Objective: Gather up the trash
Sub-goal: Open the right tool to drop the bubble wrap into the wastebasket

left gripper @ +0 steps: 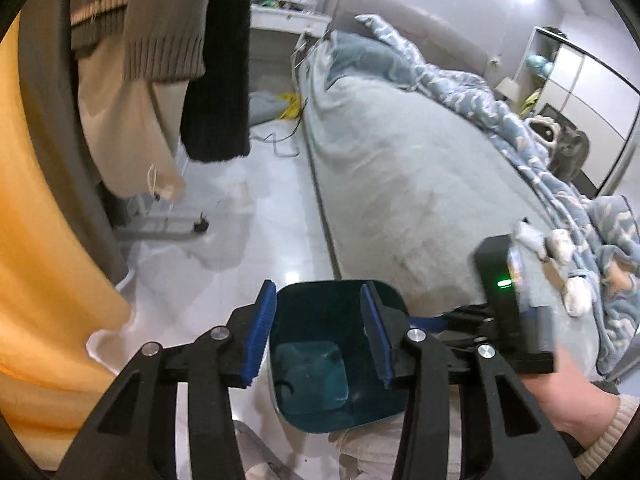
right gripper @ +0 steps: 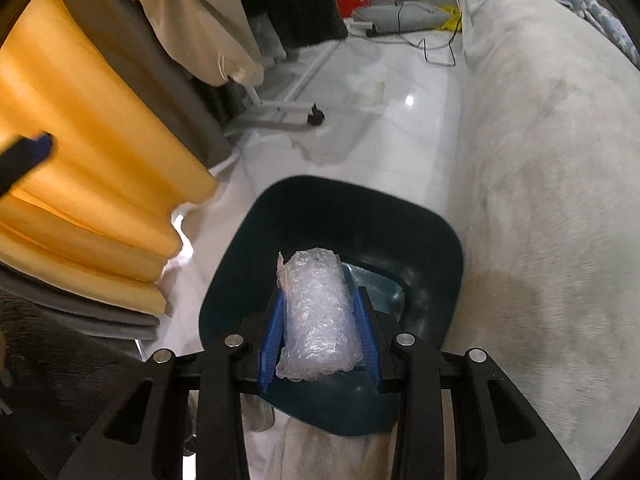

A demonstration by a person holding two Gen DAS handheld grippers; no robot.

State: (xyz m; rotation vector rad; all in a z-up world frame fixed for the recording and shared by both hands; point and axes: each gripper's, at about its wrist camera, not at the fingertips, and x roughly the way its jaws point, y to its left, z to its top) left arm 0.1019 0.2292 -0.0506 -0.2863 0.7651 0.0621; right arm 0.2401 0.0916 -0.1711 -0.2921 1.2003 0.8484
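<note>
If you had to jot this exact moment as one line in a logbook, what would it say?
right gripper: shut on bubble wrap roll, over dark teal bin | left gripper: open, empty, above bin | bin on white floor beside bed

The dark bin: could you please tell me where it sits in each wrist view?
Left wrist: dark bin at bottom centre, behind the open fingers.
Right wrist: dark bin at lower centre, under the bubble wrap.
Shared landmark: the yellow curtain on the left.

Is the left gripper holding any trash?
No: the left gripper has nothing between its fingers, only the bin below.
</note>
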